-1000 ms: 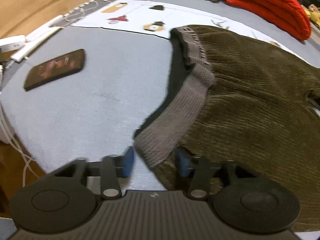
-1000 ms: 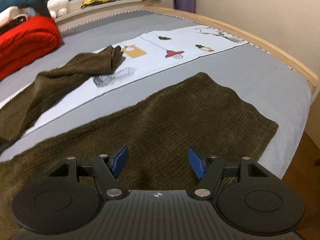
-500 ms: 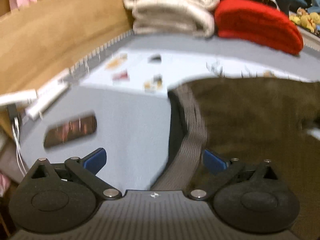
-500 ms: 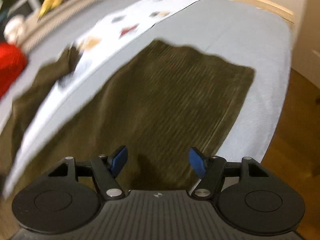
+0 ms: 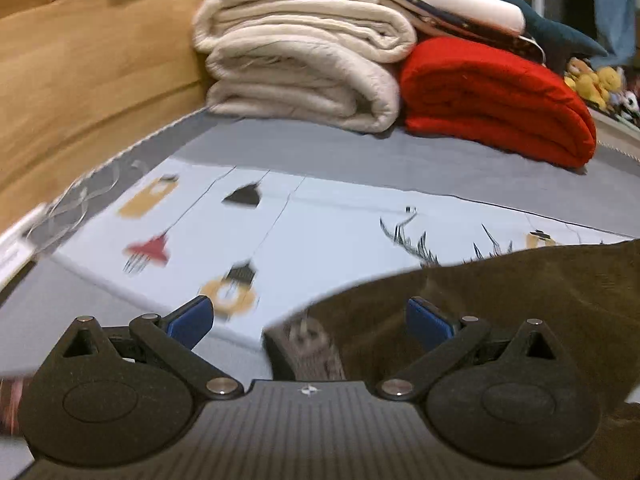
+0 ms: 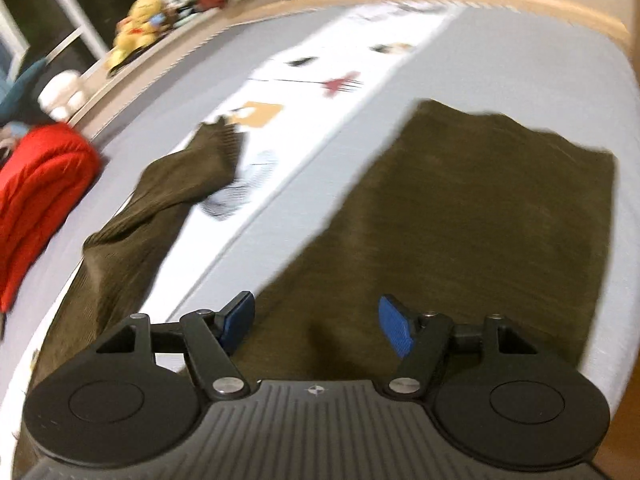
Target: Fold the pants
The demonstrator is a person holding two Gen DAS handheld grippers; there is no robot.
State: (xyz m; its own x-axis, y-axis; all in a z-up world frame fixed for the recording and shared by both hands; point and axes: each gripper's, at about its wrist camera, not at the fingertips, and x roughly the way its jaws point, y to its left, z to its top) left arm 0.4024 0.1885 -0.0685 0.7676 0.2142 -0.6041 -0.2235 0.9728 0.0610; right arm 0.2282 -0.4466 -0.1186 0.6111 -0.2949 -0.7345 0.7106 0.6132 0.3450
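The left gripper (image 5: 307, 316) stands at its widest, its jaws having just been opening, with nothing pinched. The ribbed waistband (image 5: 310, 344) of the olive corduroy pants (image 5: 520, 300) lies just below and between its blue pads, untouched. The right gripper (image 6: 316, 322) is partly open and empty, hovering over one pant leg (image 6: 480, 216) that runs straight ahead of it to the hem.

To its left, the other leg (image 6: 160, 200) slants away, crumpled, its cuff lying on the printed panel (image 6: 320, 92) of the grey bed cover (image 6: 520, 60). So the legs splay apart from the waist, and the long axis runs waist to hem across the bed.

My reading: the garment is spread and not yet folded. The next move calls for gripping the stray leg and laying it over the flat one.
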